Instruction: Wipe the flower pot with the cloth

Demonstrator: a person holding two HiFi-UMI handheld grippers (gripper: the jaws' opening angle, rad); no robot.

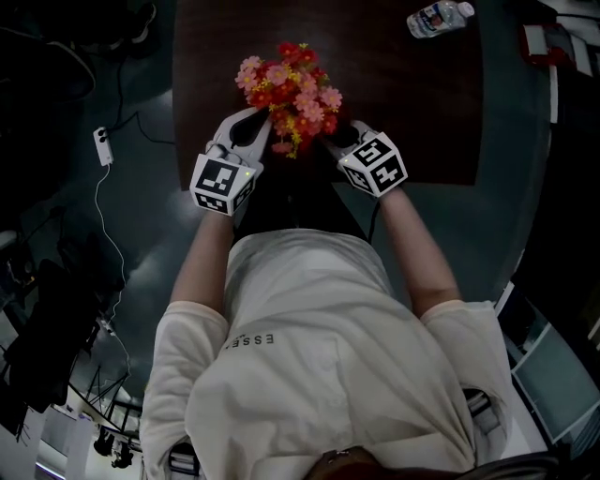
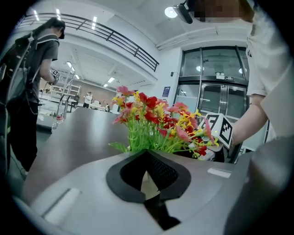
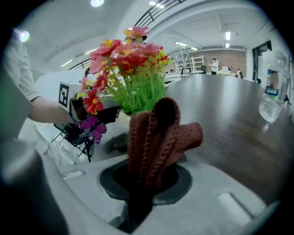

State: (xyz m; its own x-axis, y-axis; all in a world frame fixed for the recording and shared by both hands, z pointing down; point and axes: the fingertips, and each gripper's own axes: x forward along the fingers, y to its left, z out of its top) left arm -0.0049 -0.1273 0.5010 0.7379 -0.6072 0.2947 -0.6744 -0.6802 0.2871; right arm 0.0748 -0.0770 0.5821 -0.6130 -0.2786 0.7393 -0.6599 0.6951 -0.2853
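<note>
A bunch of red, pink and yellow artificial flowers (image 1: 292, 89) stands near the front edge of the dark brown table (image 1: 412, 103), and it hides the flower pot beneath. My left gripper (image 1: 251, 127) sits against the left side of the bunch. In the left gripper view its jaws (image 2: 148, 158) are shut, with a pale edge that looks like the pot's rim (image 2: 148, 186) pinched between the pads. My right gripper (image 1: 342, 136) is at the bunch's right side, shut on a brown knitted cloth (image 3: 156, 137) that sticks up in front of the flowers (image 3: 131, 69).
A clear water bottle (image 1: 439, 17) lies at the table's far right; the same bottle (image 3: 273, 89) shows in the right gripper view. A white power strip (image 1: 103, 145) and cables lie on the floor at the left. A person (image 2: 32, 69) stands beyond the table's far side.
</note>
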